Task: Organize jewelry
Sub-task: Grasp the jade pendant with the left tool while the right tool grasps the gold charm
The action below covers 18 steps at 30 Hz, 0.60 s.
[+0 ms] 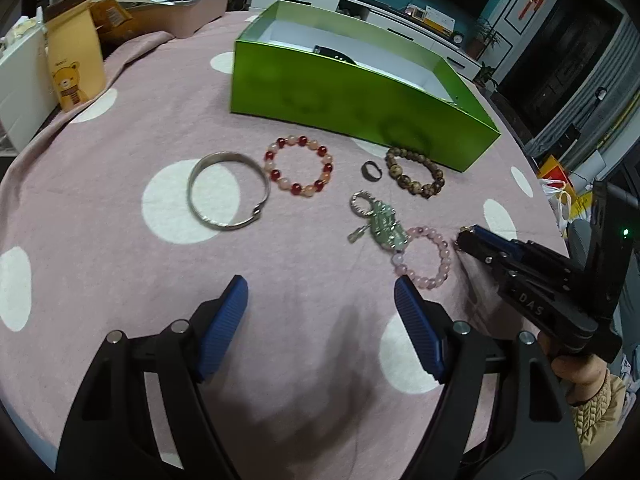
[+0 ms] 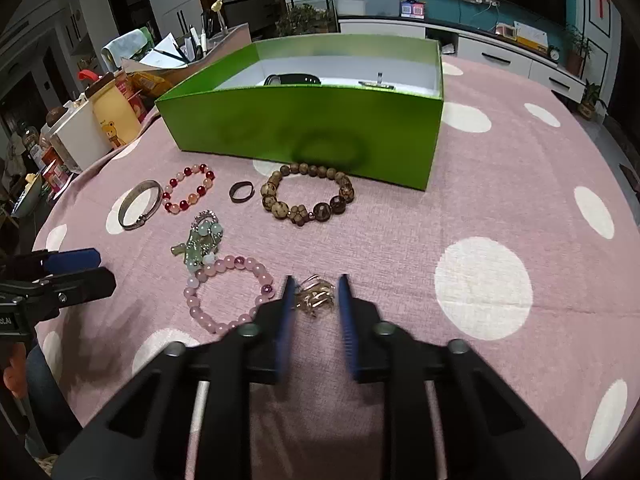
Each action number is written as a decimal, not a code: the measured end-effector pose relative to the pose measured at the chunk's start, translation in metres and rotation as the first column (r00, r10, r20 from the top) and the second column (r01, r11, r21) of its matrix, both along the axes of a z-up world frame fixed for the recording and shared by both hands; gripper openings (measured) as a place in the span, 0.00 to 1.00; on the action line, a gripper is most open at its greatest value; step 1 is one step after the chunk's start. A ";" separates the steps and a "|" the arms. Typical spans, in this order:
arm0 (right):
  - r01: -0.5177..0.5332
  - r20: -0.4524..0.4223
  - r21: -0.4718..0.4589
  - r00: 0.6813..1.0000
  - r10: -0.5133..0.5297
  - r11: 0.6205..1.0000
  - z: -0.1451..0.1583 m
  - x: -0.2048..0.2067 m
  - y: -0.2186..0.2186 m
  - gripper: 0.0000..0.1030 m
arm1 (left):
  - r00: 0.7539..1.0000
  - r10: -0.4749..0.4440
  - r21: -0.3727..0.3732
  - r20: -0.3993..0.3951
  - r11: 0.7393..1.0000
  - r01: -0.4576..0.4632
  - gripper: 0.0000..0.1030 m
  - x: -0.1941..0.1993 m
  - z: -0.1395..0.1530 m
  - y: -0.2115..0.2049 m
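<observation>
I see a yellow bear-print pouch (image 1: pixel 74 68) at the table's left edge, a pen-filled tray (image 1: pixel 192 8) at its far edge.

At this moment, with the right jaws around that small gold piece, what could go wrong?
1. The small gold wire jewelry piece sits loosely between the right gripper jaws, which are not closed on it; it may slip or snag the pink dotted tablecloth.
2. The pale pink bead bracelet lies right beside the jaws and could get dragged.
3. The tall-walled green box must be cleared, risking a drop.
</observation>
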State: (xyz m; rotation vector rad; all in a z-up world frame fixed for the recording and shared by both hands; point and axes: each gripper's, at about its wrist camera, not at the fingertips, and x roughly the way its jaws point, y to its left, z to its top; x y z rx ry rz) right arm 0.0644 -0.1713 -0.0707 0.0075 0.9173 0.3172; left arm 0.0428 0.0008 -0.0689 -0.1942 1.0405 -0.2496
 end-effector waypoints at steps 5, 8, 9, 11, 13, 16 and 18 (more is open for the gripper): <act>0.033 0.031 0.062 0.999 -0.035 0.998 0.008 -0.005 -0.013 0.13 | 1.000 -0.022 -0.024 0.002 0.999 0.022 0.70 0.011 0.001 -0.013; 0.038 0.050 0.073 0.998 -0.041 0.997 0.014 -0.010 -0.019 0.13 | 1.000 -0.028 -0.038 -0.004 0.999 0.028 0.64 0.018 -0.001 -0.020; 0.037 0.059 0.070 0.997 -0.041 0.997 0.016 -0.013 -0.020 0.13 | 1.000 -0.030 -0.044 -0.006 0.999 0.030 0.64 0.020 -0.001 -0.022; 0.039 0.061 0.073 0.997 -0.044 0.997 0.017 -0.016 -0.023 0.13 | 0.999 -0.033 -0.058 -0.012 0.998 0.032 0.63 0.026 -0.003 -0.028; 0.044 0.060 0.084 0.997 -0.049 0.996 0.016 -0.018 -0.027 0.13 | 0.999 -0.034 -0.066 -0.017 0.997 0.032 0.60 0.032 -0.004 -0.034; 0.051 0.060 0.095 0.997 -0.057 0.994 0.016 -0.019 -0.031 0.13 | 0.999 -0.039 -0.066 -0.025 0.997 0.037 0.56 0.040 -0.007 -0.044; 0.054 0.062 0.100 0.996 -0.060 0.993 0.016 -0.020 -0.033 0.13 | 0.999 -0.040 -0.060 -0.029 0.997 0.038 0.53 0.045 -0.009 -0.049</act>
